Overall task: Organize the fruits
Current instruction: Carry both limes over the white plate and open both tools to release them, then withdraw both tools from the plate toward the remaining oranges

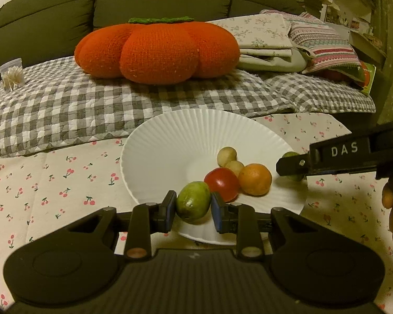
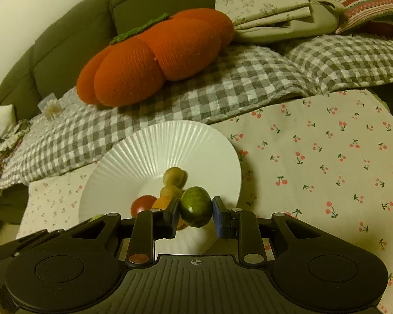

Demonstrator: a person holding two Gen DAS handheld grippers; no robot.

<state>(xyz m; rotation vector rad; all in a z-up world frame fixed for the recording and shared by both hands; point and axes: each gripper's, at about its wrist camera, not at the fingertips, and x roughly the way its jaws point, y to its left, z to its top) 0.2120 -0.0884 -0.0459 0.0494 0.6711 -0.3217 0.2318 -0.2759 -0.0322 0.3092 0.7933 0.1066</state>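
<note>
Olive-green sofa point(image 1: 52, 21) and a checked blanket point(image 1: 65, 104) fill the room behind our cherry-print worktop point(image 1: 52, 183). On it the white plate point(image 1: 170, 136) holds a tomato point(image 1: 221, 183) and an orange point(image 1: 255, 179). We judge this the placing step: left tongs point(image 1: 194, 210) clamp a green fruit point(image 1: 194, 204) over the near rim, right tongs point(image 2: 196, 213) clamp a darker green fruit point(image 2: 196, 206). Next, lower and release.

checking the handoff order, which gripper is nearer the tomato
Left. The left gripper, shut on a green fruit, sits right beside the tomato. The right gripper, holding another green fruit, is past the orange at the plate's edge.
</note>
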